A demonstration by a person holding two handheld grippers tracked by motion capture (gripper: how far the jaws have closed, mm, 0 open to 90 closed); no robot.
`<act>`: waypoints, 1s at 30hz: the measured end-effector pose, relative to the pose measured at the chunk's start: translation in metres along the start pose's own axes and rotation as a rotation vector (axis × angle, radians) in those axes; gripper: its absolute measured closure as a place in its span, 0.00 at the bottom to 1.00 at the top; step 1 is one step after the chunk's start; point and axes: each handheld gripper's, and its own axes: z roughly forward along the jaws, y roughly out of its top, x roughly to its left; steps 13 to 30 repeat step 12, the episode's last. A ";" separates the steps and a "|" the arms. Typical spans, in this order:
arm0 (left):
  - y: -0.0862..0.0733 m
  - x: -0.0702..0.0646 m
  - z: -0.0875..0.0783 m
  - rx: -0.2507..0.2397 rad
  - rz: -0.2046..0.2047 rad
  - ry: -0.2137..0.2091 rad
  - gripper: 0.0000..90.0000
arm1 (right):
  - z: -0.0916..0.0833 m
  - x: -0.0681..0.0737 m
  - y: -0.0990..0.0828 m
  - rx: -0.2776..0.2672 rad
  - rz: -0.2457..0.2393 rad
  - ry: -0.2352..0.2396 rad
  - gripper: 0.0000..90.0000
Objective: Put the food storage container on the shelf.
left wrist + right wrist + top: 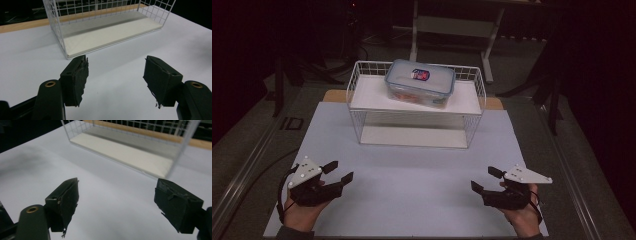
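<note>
- Well ahead of both hands, the clear plastic box [420, 83] sits on the top shelf of the white wire rack [357, 122], at about 12 o'clock from the midpoint between them on the surface [412, 175]
- From the left gripper [338, 171] the box lies toward 1 o'clock; from the right gripper [484, 179] toward 11 o'clock; neither hand looks clearly nearer, both are well apart from it and lower than the shelf
- Its long axis runs roughly 10 to 4 o'clock across the shelf, slightly skewed to the rack's front edge, so a two-handed lift would likely take the short ends
- Left fingers [77, 77] are released, spread with nothing but bare surface between them
- Right fingers [65, 200] are likewise released and empty
- The box is a rounded rectangle with a translucent blue-rimmed lid, a small red and blue label on top, something reddish dimly seen inside; smooth, hard, probably slippery
- The rack is thin white wire grid with flat white shelf boards, the lower one empty
- Finger pads are black, rough and frayed at the edges; the surface is matt pale sheet over a wooden board
</note>
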 end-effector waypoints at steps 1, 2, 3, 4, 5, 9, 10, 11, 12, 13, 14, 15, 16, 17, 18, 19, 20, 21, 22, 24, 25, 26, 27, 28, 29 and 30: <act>-0.004 0.001 -0.001 0.000 -0.004 -0.004 0.39 | -0.002 -0.002 -0.005 0.003 0.011 -0.004 0.19; -0.005 0.001 -0.001 0.002 -0.004 -0.007 0.39 | -0.005 -0.007 -0.014 0.009 0.020 -0.018 0.19; -0.006 0.001 -0.001 0.005 -0.007 -0.008 0.39 | -0.007 -0.008 -0.016 0.010 0.022 -0.029 0.19; -0.007 0.001 0.000 0.006 -0.006 -0.008 0.39 | -0.008 -0.009 -0.018 0.008 0.024 -0.032 0.18; -0.008 0.001 0.000 0.009 -0.001 -0.005 0.38 | -0.009 -0.010 -0.020 0.004 0.030 -0.032 0.18; -0.011 0.004 0.001 0.006 -0.006 0.003 0.38 | -0.010 -0.010 -0.023 -0.004 0.025 -0.048 0.17; -0.012 0.005 0.001 0.003 -0.012 0.005 0.38 | -0.010 -0.010 -0.023 -0.008 0.017 -0.055 0.17; -0.012 0.006 0.001 0.001 -0.015 0.008 0.38 | -0.010 -0.009 -0.023 -0.009 0.010 -0.057 0.17; -0.013 0.007 0.001 0.003 -0.015 0.017 0.38 | -0.010 -0.009 -0.023 -0.010 0.004 -0.061 0.17; -0.013 0.007 0.001 0.003 -0.015 0.017 0.38 | -0.010 -0.009 -0.023 -0.010 0.004 -0.061 0.17; -0.013 0.007 0.001 0.003 -0.015 0.017 0.38 | -0.010 -0.009 -0.023 -0.010 0.004 -0.061 0.17; -0.013 0.007 0.001 0.003 -0.015 0.017 0.38 | -0.010 -0.009 -0.023 -0.010 0.004 -0.061 0.17; -0.013 0.007 0.001 0.003 -0.015 0.017 0.38 | -0.010 -0.009 -0.023 -0.010 0.004 -0.061 0.17; -0.013 0.007 0.001 0.003 -0.015 0.017 0.38 | -0.010 -0.009 -0.023 -0.010 0.004 -0.061 0.17; -0.013 0.007 0.001 0.003 -0.015 0.017 0.38 | -0.010 -0.009 -0.023 -0.010 0.004 -0.061 0.17; -0.013 0.007 0.001 0.003 -0.015 0.017 0.38 | -0.010 -0.009 -0.023 -0.010 0.004 -0.061 0.17; -0.013 0.007 0.001 0.003 -0.015 0.017 0.38 | -0.010 -0.009 -0.023 -0.010 0.004 -0.061 0.17; -0.013 0.007 0.001 0.003 -0.015 0.017 0.38 | -0.010 -0.009 -0.023 -0.010 0.004 -0.061 0.17; -0.013 0.007 0.001 0.003 -0.015 0.017 0.38 | -0.010 -0.009 -0.023 -0.010 0.004 -0.061 0.17; -0.013 0.007 0.001 0.003 -0.015 0.017 0.38 | -0.010 -0.009 -0.023 -0.010 0.004 -0.061 0.17; -0.013 0.007 0.001 0.003 -0.015 0.017 0.38 | -0.010 -0.009 -0.023 -0.010 0.004 -0.061 0.17; -0.013 0.007 0.001 0.003 -0.015 0.017 0.38 | -0.010 -0.009 -0.023 -0.010 0.004 -0.061 0.17; -0.013 0.007 0.001 0.003 -0.015 0.017 0.38 | -0.010 -0.009 -0.023 -0.010 0.004 -0.061 0.17; -0.013 0.007 0.001 0.003 -0.015 0.017 0.38 | -0.010 -0.009 -0.023 -0.010 0.004 -0.061 0.17; -0.013 0.007 0.001 0.003 -0.015 0.017 0.38 | -0.010 -0.009 -0.023 -0.010 0.004 -0.061 0.17; -0.013 0.007 0.001 0.003 -0.015 0.017 0.38 | -0.010 -0.009 -0.023 -0.010 0.004 -0.061 0.17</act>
